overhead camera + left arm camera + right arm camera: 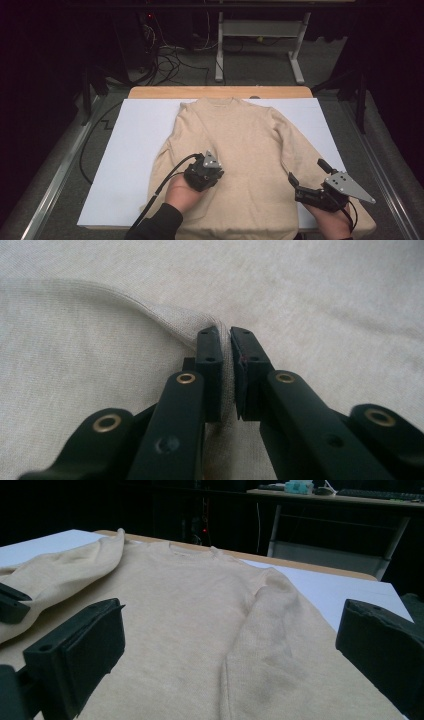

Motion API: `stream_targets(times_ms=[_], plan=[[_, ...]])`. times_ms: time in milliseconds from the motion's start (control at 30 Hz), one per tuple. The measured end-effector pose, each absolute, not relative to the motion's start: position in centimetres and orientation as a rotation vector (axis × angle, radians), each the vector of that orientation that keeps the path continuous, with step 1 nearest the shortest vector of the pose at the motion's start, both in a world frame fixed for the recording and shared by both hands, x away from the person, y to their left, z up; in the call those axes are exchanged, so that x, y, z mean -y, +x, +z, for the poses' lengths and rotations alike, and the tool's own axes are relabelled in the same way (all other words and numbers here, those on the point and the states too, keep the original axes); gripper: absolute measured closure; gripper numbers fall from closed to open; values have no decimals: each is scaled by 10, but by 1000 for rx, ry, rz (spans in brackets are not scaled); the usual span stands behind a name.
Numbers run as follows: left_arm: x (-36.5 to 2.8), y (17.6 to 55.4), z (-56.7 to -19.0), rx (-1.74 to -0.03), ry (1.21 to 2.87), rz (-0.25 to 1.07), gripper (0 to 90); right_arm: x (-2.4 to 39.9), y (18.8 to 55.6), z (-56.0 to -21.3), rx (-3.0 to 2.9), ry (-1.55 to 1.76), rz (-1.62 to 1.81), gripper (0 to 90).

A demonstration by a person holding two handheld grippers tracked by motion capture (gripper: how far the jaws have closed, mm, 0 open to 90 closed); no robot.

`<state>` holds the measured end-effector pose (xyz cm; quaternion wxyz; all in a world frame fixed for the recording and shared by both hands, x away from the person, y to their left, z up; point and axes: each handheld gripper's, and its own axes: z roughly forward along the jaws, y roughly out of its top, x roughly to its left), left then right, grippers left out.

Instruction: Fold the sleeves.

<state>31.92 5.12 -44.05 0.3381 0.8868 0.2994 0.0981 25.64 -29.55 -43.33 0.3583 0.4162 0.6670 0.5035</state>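
Presumably folding: left gripper (225,337) clamped sweater (235,150) sleeve at lower center; right gripper (230,645) gaped empty. Lift slowly, keep fabric taut.

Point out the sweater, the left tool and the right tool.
sweater (240,135), high view, chest panel.
left tool (226,342), left gripper view, between its tips, pinching a fabric fold.
right tool (306,175), high view, between its open tips.

Lab: floor cables (170,62), dark surround
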Motion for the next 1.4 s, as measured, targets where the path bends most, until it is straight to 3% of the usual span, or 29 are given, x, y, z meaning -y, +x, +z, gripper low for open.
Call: stream_targets(times_ms=[133,300,567,933,967,1400], plan=[[-53,319,-442,-800,2289,247,806,295,256,-433,-1721,1072,1297,1],[-57,318,-442,-826,2262,270,620,296,255,-432,-1715,1070,1302,1],[-89,318,-434,-899,2108,300,439,295,256,-432,-1717,1066,1297,1],[-172,299,-438,-988,1951,390,387,292,256,-435,-1728,1069,1284,1],[-180,296,-441,-1005,1940,390,344,292,256,-435,-1729,1074,1283,1],[-229,254,-467,-1050,1885,397,334,288,257,-437,-1744,1069,1265,1]])
